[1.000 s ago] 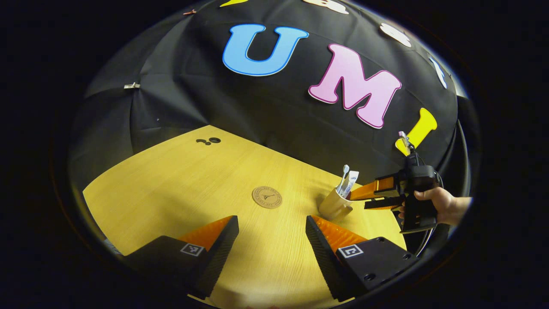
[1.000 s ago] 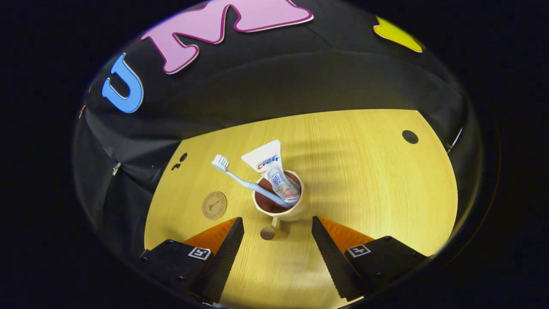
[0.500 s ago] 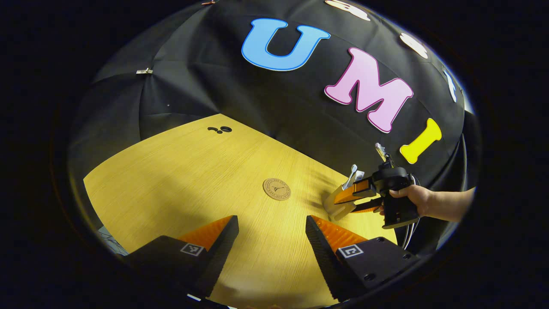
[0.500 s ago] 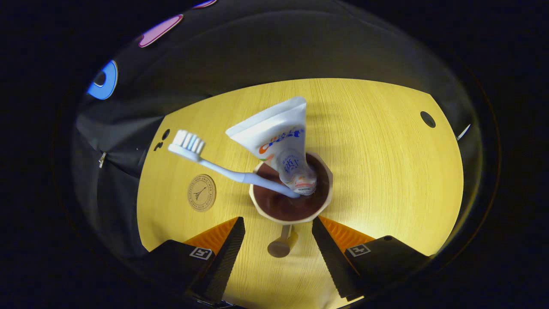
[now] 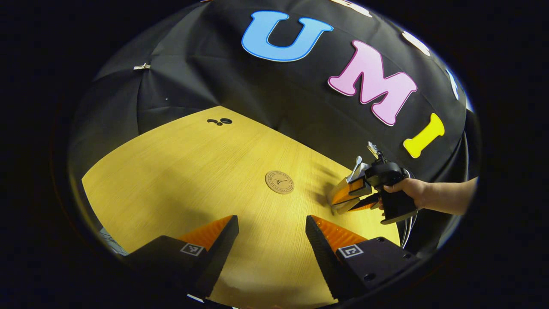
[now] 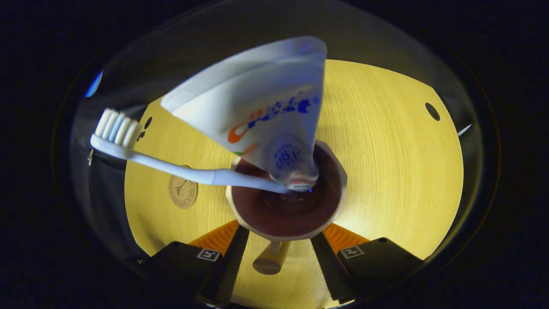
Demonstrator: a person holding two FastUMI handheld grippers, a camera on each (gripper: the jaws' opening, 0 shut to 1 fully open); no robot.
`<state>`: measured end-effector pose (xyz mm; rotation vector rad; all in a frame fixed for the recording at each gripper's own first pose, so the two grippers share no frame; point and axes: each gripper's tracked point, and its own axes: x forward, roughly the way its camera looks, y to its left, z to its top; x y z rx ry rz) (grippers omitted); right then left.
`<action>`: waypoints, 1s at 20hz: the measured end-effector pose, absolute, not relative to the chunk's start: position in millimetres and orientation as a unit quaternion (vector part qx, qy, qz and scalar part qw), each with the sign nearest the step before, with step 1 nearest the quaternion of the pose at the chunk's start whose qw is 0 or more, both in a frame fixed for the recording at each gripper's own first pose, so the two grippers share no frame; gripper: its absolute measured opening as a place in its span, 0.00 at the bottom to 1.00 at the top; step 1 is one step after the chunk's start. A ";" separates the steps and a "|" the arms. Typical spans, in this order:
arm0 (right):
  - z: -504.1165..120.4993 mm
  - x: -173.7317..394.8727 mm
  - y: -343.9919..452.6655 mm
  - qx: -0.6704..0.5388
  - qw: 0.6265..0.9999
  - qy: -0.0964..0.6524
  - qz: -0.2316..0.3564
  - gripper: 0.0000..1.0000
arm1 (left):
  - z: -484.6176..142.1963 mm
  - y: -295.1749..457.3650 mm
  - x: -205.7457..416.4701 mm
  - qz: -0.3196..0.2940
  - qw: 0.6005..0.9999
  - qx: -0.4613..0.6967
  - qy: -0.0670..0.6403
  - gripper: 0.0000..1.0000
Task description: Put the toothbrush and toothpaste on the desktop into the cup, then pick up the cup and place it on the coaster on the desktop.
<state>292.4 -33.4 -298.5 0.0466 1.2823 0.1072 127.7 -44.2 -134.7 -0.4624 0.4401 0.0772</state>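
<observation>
A cream cup [image 6: 286, 201] with a brown inside stands on the wooden table [image 6: 386, 150], seen from straight above in the right gripper view. A white toothbrush [image 6: 171, 169] and a toothpaste tube [image 6: 266, 111] lean out of it. My right gripper [image 6: 279, 253] is open, one finger on each side of the cup, with the cup's handle [image 6: 269, 261] between them. The round cork coaster [image 6: 183, 192] lies left of the cup. In the left gripper view the right gripper [image 5: 345, 201] straddles the cup [image 5: 342, 207], right of the coaster [image 5: 279, 182]. My left gripper [image 5: 270, 240] hangs open over the table [image 5: 171, 171], holding nothing.
A hand [image 5: 407, 189] holds the right gripper at the table's right side. Small dark holes sit in the tabletop at the far corner [image 5: 219, 122] and at the far right [image 6: 432, 111]. The black cloth wall rises right behind the table.
The right gripper has come down and forward until its fingers straddle the cup, which looms larger now. The left gripper's view has drifted slightly; it stays open.
</observation>
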 end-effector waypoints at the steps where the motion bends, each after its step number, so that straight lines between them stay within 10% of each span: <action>1: -300.1 291.0 -32.7 0.020 0.799 0.599 0.052 0.72 | -135.7 -45.1 128.4 0.036 0.949 -0.227 0.217 0.98; 3: -300.7 289.9 -30.7 0.019 0.798 0.600 0.052 0.69 | -137.9 -44.6 129.4 0.036 0.949 -0.223 0.221 0.98; 6: -301.4 291.9 -27.3 0.018 0.800 0.597 0.054 0.40 | -139.5 -46.7 129.6 0.031 0.948 -0.223 0.227 0.98; 20: -291.3 293.4 -39.4 -0.046 0.822 0.565 0.060 0.29 | -154.2 -57.0 128.2 0.015 0.944 -0.217 0.250 0.98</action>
